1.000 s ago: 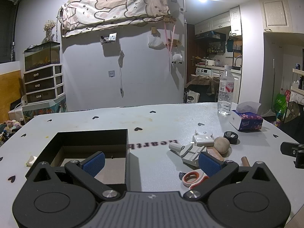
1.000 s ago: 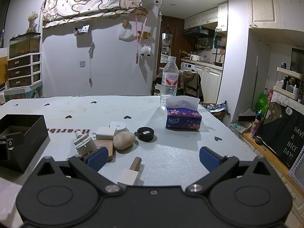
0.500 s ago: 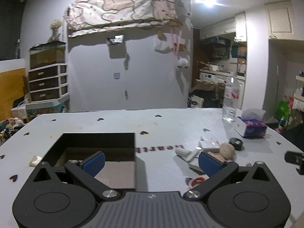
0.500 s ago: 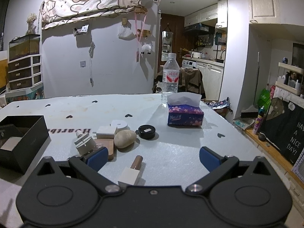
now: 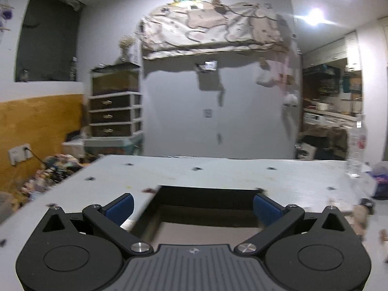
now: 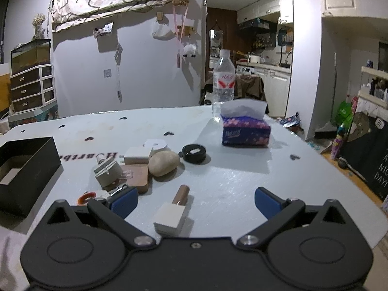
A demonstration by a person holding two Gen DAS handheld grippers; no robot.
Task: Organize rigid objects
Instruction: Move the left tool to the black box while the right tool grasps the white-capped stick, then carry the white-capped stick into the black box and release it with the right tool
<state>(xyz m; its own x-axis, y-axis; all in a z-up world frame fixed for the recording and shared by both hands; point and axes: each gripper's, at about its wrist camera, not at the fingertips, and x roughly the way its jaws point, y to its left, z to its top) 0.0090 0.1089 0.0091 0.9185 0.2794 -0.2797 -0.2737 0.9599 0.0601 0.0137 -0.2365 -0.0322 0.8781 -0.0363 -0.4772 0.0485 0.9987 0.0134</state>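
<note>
The table (image 6: 242, 169) lay broad under both my grippers, and the black box (image 5: 208, 198) sat on its left part, its open mouth straight ahead of my left gripper (image 5: 192, 206), whose fingers were spread wide with nothing between them. My right gripper (image 6: 195, 201) was likewise spread and empty, hovering low over the loose pile. I judged the step in hand to be choosing a first piece to carry to the box (image 6: 26, 160), and the one to take was the white-capped tube (image 6: 175, 208), lying just in front of my right fingers and apart from the rest; I should have straddled it across its narrow brown body, not the square cap, and lifted straight up so as not to nudge the stone (image 6: 163, 162), the wooden block (image 6: 135, 177) or the round black tin (image 6: 194, 153) beyond. The box held a small pale piece already, so there was room to set things down flat. Against the picture from a second before, my left view had swung leftward and blurred: the box had come to the centre and the pile had slid to the right edge, while my right view had barely shifted.
</note>
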